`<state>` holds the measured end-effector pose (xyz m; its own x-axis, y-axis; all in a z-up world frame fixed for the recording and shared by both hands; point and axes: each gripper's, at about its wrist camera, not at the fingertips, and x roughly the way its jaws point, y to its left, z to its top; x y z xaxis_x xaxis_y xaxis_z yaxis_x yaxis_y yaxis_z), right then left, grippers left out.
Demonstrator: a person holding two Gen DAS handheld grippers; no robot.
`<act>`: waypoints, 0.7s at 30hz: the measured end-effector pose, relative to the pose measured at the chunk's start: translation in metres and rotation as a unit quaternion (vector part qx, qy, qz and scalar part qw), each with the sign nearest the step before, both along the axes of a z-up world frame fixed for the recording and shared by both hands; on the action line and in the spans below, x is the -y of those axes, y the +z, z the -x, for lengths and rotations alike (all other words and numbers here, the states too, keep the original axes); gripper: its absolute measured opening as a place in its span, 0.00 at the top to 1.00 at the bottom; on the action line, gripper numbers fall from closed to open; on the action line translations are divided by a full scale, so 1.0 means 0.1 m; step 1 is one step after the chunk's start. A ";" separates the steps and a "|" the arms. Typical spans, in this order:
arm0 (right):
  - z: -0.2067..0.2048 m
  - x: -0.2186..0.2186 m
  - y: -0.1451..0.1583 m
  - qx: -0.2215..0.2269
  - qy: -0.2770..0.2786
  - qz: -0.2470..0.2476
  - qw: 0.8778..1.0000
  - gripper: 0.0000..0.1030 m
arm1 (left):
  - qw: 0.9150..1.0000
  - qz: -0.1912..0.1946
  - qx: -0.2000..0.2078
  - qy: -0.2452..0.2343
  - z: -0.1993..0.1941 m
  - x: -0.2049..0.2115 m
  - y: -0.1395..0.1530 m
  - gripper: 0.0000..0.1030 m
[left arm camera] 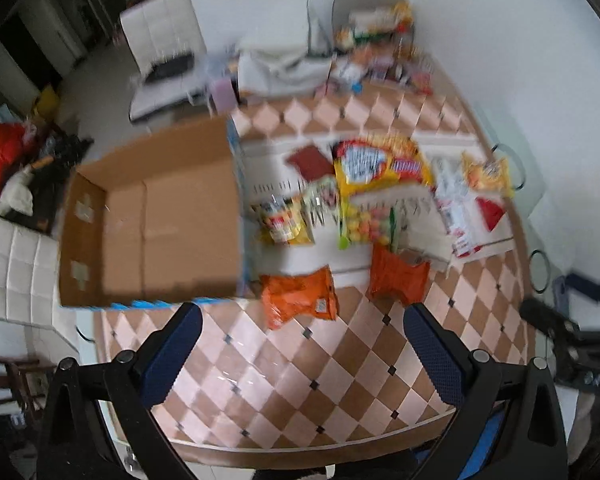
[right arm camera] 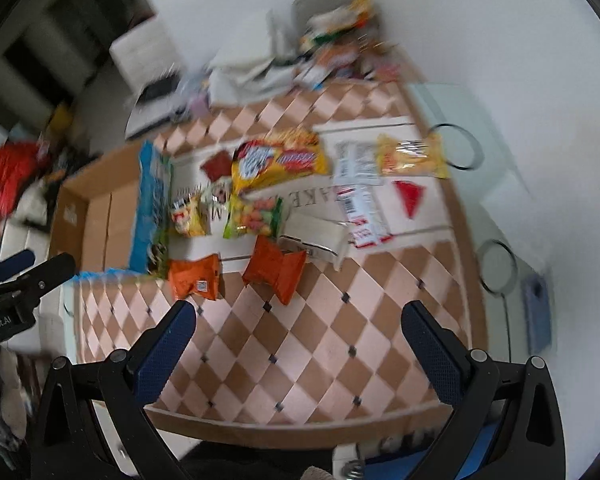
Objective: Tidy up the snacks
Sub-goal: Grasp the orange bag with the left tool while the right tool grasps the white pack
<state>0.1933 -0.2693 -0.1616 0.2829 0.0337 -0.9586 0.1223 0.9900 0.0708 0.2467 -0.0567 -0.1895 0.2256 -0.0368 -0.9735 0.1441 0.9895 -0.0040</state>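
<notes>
Several snack packs lie on a white mat (left arm camera: 300,260) on the checkered table (left arm camera: 300,380): two orange bags (left arm camera: 298,300) (left arm camera: 398,278), a large yellow bag (left arm camera: 380,164), a green bag of coloured sweets (left arm camera: 370,222), a small yellow bag (left arm camera: 284,222) and a red and white pack (left arm camera: 460,216). An open, empty cardboard box (left arm camera: 152,220) stands at the table's left. My left gripper (left arm camera: 302,316) is open and empty above the table, near the orange bags. My right gripper (right arm camera: 300,312) is open and empty, also short of the orange bags (right arm camera: 194,278) (right arm camera: 278,270).
A pile of other snacks and white cloth (left arm camera: 364,52) sits at the table's far end. White chairs (left arm camera: 16,264) stand to the left, with red clutter (left arm camera: 0,156) on the floor. A glass side table (right arm camera: 496,200) is at the right, against the wall.
</notes>
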 end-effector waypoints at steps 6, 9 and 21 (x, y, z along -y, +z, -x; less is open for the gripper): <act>-0.91 0.17 -1.05 -0.091 0.114 0.007 0.989 0.02 | 0.991 0.029 -0.121 0.056 -0.14 0.28 -0.90 0.06; -1.14 0.13 -1.43 -0.126 0.166 0.001 0.978 0.05 | 0.982 0.045 -0.161 0.084 -0.18 0.37 -1.18 0.10; -1.43 -0.10 -2.50 -0.219 0.283 0.008 0.934 0.36 | 0.944 0.127 -0.242 0.185 -0.32 0.46 -1.73 0.11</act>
